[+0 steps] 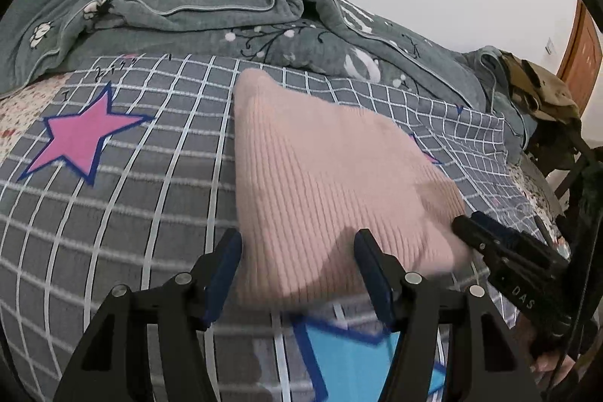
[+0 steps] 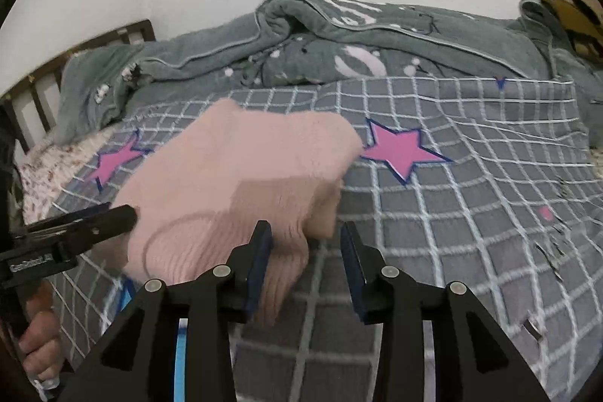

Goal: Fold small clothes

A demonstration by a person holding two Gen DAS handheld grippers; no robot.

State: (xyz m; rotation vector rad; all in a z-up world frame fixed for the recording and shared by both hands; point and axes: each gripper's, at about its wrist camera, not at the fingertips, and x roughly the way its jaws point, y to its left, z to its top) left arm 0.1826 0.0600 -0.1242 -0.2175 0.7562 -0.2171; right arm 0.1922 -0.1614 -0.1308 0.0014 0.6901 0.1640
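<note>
A pink ribbed knit garment (image 1: 324, 176) lies folded on the grey checked sheet (image 1: 132, 206). My left gripper (image 1: 297, 251) hangs over its near edge, open, with pink fabric showing between the two fingers but no pad pressing on it. At the garment's near right corner my right gripper (image 1: 490, 243) comes in from the side. In the right wrist view the right gripper (image 2: 306, 240) stands open, its left finger over the garment (image 2: 226, 183) and bare sheet (image 2: 471, 213) in the gap. The left gripper (image 2: 124, 213) touches the garment's left edge.
A grey-green blanket (image 1: 211, 17) is bunched along the far side of the bed against the wall. A wooden bed rail (image 2: 34, 93) stands at the left, olive clothes (image 1: 539, 93) lie at the far right, and a hand (image 2: 37, 345) holds the left gripper's grip.
</note>
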